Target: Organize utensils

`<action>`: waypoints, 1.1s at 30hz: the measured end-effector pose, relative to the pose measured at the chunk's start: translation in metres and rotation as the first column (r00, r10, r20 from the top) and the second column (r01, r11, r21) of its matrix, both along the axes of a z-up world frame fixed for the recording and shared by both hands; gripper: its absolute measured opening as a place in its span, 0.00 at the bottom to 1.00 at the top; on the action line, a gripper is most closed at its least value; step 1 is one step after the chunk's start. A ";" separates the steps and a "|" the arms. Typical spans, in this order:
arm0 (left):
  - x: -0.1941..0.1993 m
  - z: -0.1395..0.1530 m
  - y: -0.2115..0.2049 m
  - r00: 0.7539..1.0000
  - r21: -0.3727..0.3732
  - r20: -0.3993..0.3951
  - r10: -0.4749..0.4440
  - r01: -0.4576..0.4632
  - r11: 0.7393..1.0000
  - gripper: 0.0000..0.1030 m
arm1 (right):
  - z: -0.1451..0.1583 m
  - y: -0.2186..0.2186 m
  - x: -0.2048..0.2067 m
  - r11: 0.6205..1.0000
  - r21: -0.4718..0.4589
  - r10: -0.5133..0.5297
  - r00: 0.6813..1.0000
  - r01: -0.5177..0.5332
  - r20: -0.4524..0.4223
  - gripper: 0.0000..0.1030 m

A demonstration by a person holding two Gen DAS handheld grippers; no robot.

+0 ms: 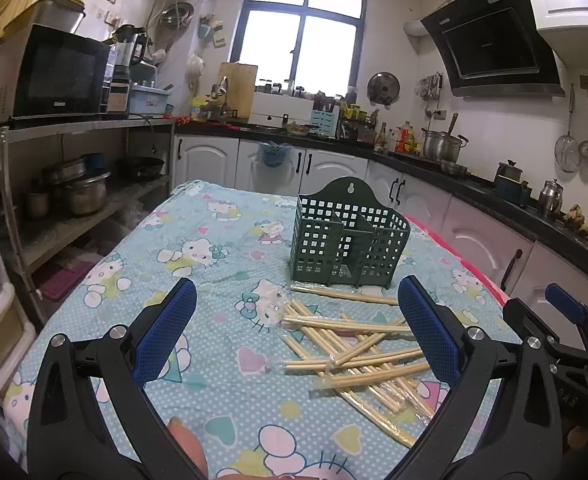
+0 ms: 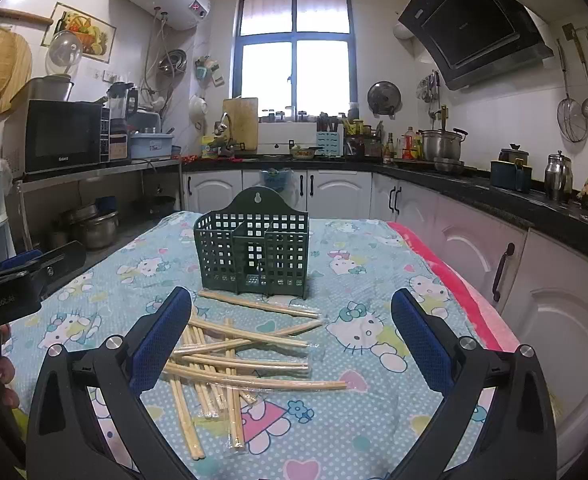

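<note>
Left gripper [image 1: 296, 322]: my fingers [image 1: 165, 330] spread to their widest, gripping nothing and touching nothing, above the table [image 1: 213, 408] in the lower part of the frame.

Right gripper [image 2: 291, 330]: fingers [image 2: 159, 340] equally wide, empty, clear of everything.

Chopsticks [image 2: 249, 364]: loose crossed pile, several in clear wrappers, centre of the right wrist view, low right in the left one. My left-hand finger covers some ends; the exact count is hard to make out.

Green holder [image 2: 251, 256]: upright just beyond the pile, compartments empty as far as the lattice shows.

Cut off: a fingertip [image 1: 185, 446] at the bottom edge; my other gripper at each frame's side.
</note>
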State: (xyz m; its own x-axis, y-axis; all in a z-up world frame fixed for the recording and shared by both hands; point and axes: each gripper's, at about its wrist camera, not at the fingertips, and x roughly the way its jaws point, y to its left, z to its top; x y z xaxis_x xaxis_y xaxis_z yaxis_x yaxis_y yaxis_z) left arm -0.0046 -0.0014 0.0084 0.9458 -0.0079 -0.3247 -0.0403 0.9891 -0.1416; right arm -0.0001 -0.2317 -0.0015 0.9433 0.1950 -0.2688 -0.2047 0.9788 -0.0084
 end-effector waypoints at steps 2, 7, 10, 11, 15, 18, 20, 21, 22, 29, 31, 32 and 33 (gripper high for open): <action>0.000 0.001 -0.001 1.000 -0.003 -0.001 -0.002 0.002 1.000 0.90 | 0.001 -0.001 -0.001 1.000 0.001 0.000 1.000 0.000 0.001 0.94; -0.001 0.001 -0.001 1.000 -0.001 0.002 -0.003 0.003 1.000 0.90 | 0.002 -0.001 -0.001 1.000 0.003 0.004 1.000 -0.004 0.003 0.94; 0.000 0.001 0.000 1.000 -0.003 0.002 -0.003 0.003 1.000 0.90 | 0.002 -0.001 -0.001 1.000 0.003 0.004 1.000 -0.004 0.003 0.94; -0.001 0.002 0.000 1.000 -0.003 0.002 -0.002 0.002 1.000 0.90 | 0.001 -0.001 -0.001 1.000 0.004 0.003 1.000 -0.003 0.004 0.94; -0.001 0.001 0.000 1.000 -0.003 0.002 -0.003 0.003 1.000 0.90 | 0.002 0.000 -0.001 1.000 0.003 0.003 1.000 -0.003 0.003 0.94; -0.001 0.002 -0.001 1.000 -0.002 0.003 -0.004 0.004 1.000 0.90 | 0.002 0.000 -0.001 1.000 0.003 0.002 1.000 -0.002 0.007 0.94; -0.001 0.002 -0.001 1.000 -0.003 0.002 -0.002 0.002 1.000 0.90 | 0.002 0.000 -0.001 1.000 0.003 0.002 1.000 -0.002 0.006 0.94; -0.001 0.002 -0.001 1.000 -0.003 0.002 -0.001 0.001 1.000 0.90 | 0.002 0.000 0.000 1.000 0.002 0.002 1.000 -0.002 0.003 0.94; -0.001 0.002 -0.001 1.000 -0.004 0.002 -0.001 0.001 1.000 0.90 | 0.002 0.000 -0.001 1.000 0.003 0.001 1.000 -0.001 0.005 0.94; -0.001 0.004 -0.002 1.000 -0.012 -0.004 0.000 0.000 1.000 0.90 | 0.002 0.000 0.000 1.000 0.004 0.003 1.000 -0.003 0.002 0.94; 0.000 0.003 -0.001 1.000 -0.014 -0.006 0.001 -0.001 1.000 0.90 | 0.002 -0.001 0.000 1.000 0.005 0.004 1.000 -0.004 0.003 0.94; 0.001 0.002 0.000 1.000 -0.016 -0.007 0.003 -0.003 1.000 0.90 | 0.002 -0.001 0.000 1.000 0.004 0.004 1.000 -0.004 0.002 0.94; 0.001 0.001 0.001 1.000 -0.019 -0.009 0.005 -0.006 1.000 0.90 | 0.002 -0.001 0.000 1.000 0.004 0.005 1.000 -0.005 0.001 0.94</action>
